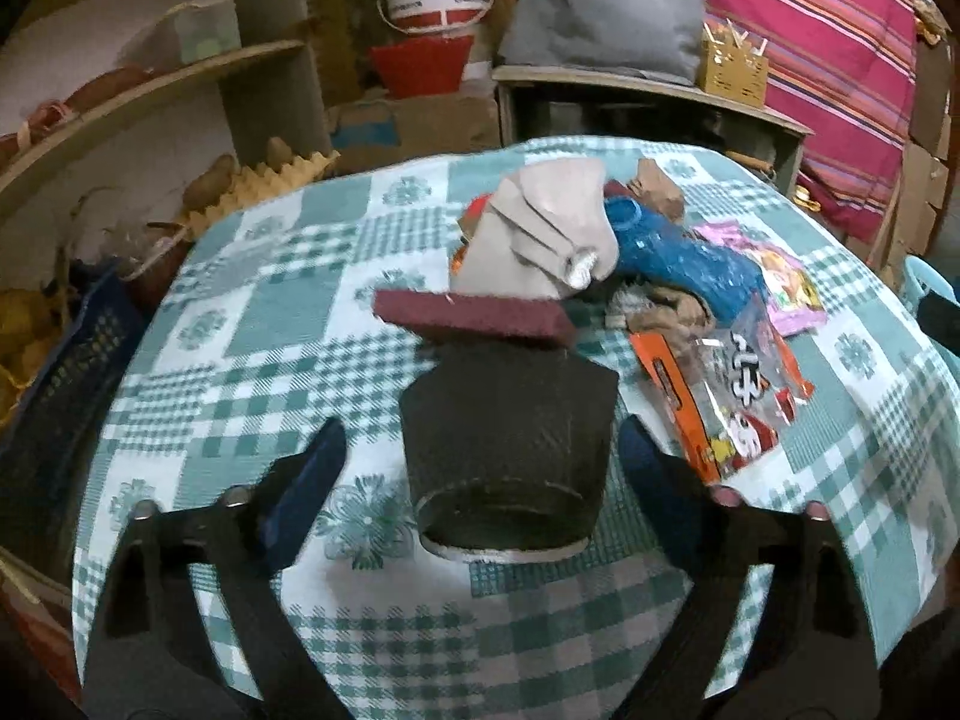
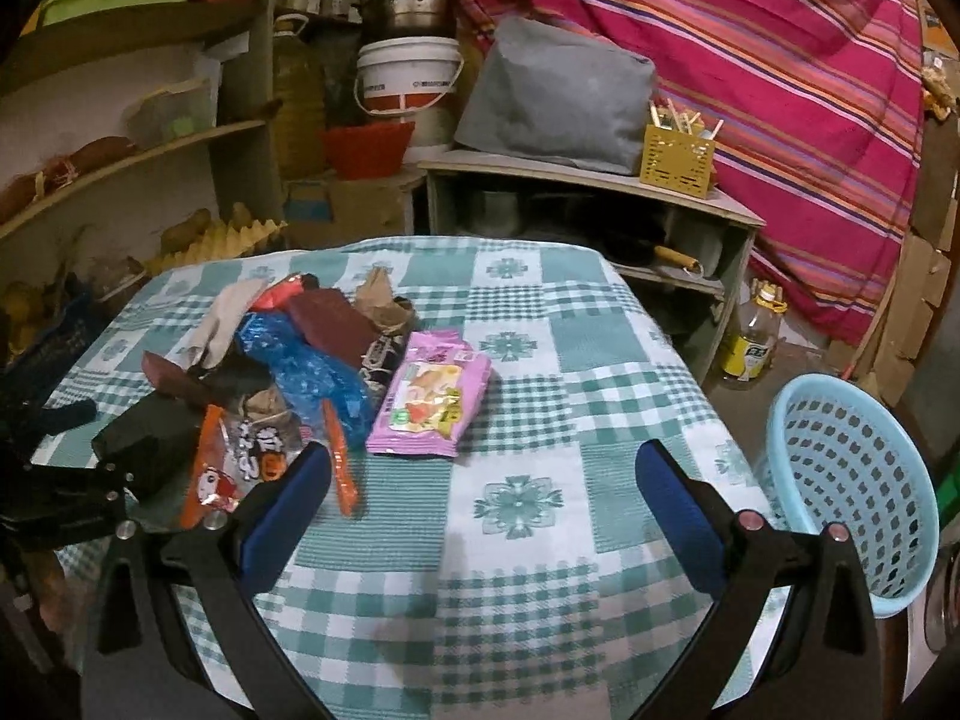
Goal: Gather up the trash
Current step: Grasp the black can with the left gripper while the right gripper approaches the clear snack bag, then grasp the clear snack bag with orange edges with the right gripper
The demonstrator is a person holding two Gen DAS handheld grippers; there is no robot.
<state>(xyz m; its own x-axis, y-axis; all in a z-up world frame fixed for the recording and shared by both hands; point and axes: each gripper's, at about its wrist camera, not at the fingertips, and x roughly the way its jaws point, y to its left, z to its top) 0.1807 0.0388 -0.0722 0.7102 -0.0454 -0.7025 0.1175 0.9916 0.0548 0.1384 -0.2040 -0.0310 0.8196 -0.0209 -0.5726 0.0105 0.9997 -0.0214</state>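
On the checked tablecloth (image 1: 252,324), my left camera shows the trash pile just ahead: a dark cup (image 1: 510,438) lying on its side between my left gripper's (image 1: 480,474) spread jaws, the pads not touching it. A maroon box (image 1: 474,318) rests on the cup, a beige bag (image 1: 540,234) and blue wrapper (image 1: 684,264) behind it, an orange snack bag (image 1: 720,396) to the right. Its print is too blurred to read.

From my right camera, the right gripper (image 2: 480,510) stands wide open over bare cloth, holding nothing. The pile lies to its left, a pink packet (image 2: 432,402) nearest. A light blue basket (image 2: 852,480) stands beside the table at right; I see nothing in it. A white bucket (image 2: 408,78) behind bears lettering I cannot read.
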